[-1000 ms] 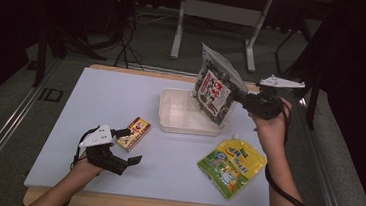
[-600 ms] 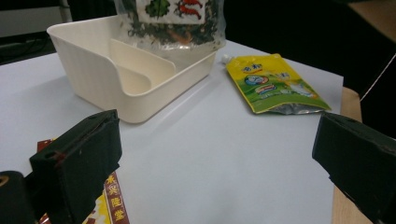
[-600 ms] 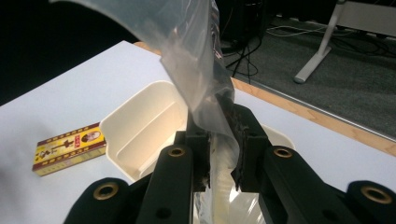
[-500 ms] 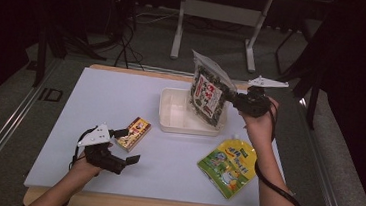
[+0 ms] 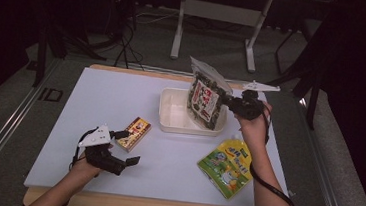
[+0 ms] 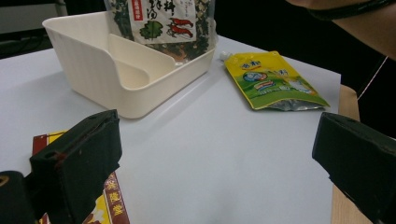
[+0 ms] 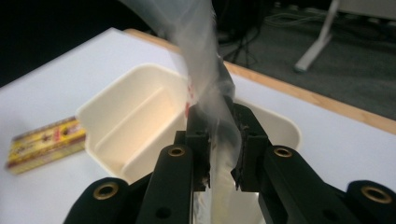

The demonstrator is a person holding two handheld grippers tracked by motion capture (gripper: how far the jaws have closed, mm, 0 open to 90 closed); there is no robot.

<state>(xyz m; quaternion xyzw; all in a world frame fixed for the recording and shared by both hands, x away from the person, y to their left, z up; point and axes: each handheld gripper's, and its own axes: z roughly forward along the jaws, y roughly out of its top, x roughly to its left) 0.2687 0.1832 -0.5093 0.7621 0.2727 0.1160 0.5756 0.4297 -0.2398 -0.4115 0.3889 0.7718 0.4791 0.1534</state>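
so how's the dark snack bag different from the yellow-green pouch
The dark snack bag is held upright over the white bin, pinched in the right hand-held gripper; the yellow-green pouch lies flat on the table, untouched. The bag has a dark body with a red-and-white label; the pouch is bright and has a spout. Both are soft packets.

From my seat: tray [image 5: 170, 113] sits mid-table [image 5: 71, 98], toward the far edge. Bag [image 5: 205, 98] hangs over the tray's right compartment. Box [image 5: 135, 132] lies near-left of the tray; pouch [image 5: 228, 162] near-right, near the front edge.
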